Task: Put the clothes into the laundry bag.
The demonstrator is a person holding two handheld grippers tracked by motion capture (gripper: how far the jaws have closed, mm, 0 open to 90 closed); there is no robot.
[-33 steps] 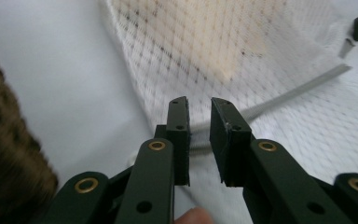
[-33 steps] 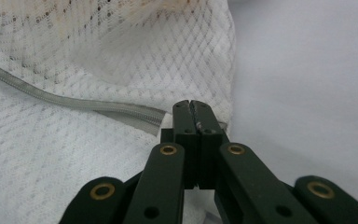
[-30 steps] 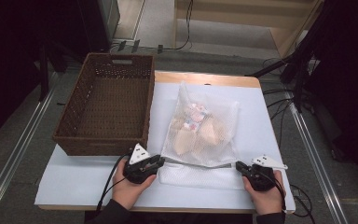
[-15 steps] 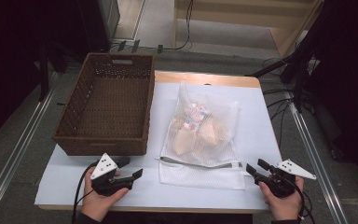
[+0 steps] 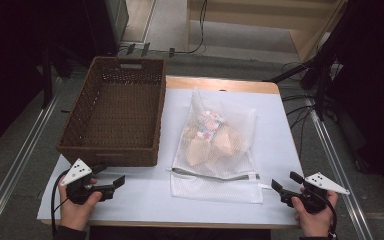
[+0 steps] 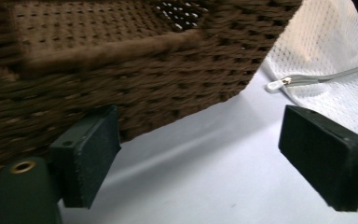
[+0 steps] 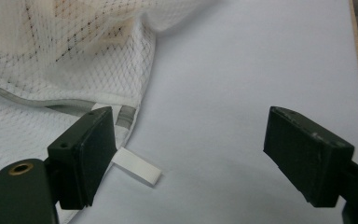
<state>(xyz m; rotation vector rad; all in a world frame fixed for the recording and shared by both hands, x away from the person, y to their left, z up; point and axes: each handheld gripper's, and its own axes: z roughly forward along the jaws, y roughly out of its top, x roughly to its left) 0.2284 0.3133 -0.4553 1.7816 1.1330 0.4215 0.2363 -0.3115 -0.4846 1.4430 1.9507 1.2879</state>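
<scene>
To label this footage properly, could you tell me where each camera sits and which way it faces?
High view: above the person's side, facing forward and down on basket, mesh bag, both hands.
Left gripper view: on left gripper, facing basket side; open jaws show.
Right gripper view: on right gripper, facing bag corner; open jaws show.
Shared: the bag's grey zipper.

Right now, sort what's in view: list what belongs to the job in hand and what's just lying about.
Job in hand:
- white mesh bag with its grey zipper
- soft items inside the bag
- left gripper, open
- right gripper, open

Lying about:
- brown wicker basket
- cables on the floor
</scene>
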